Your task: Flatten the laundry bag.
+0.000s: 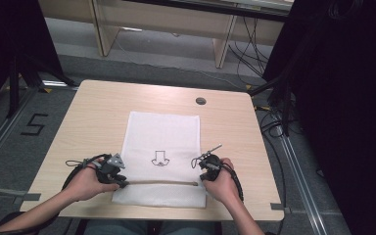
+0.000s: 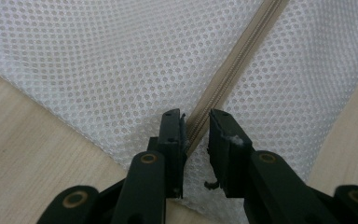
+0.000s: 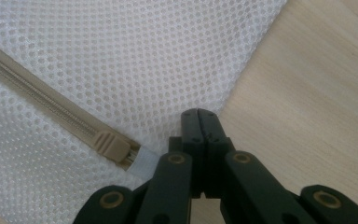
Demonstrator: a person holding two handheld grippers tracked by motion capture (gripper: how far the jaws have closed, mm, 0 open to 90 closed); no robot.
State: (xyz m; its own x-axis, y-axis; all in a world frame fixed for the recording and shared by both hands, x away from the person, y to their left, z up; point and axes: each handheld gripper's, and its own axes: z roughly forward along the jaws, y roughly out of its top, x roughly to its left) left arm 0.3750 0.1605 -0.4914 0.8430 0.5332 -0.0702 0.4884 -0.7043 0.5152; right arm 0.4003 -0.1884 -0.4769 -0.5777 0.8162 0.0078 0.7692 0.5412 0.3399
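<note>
A white mesh bag [image 1: 161,132] lies flat on the wooden table [image 1: 93,112]. A beige zipper [image 1: 159,182] runs across its near end. My left gripper [image 2: 196,116] sits at the zipper's left end [image 1: 122,182]. Its jaws stand a little apart, and the zipper [image 2: 233,70] runs down into the gap between them. My right gripper [image 3: 199,113] is shut at the bag's right edge [image 1: 199,182]. Just left of its tips lies the beige zipper slider [image 3: 109,145]. I cannot tell whether any mesh is caught in those tips.
A small black outline drawing [image 1: 159,158] is printed on the bag's middle. A round cable hole [image 1: 200,101] sits near the table's far edge. Cables and black stands crowd the floor at the right [image 1: 274,122].
</note>
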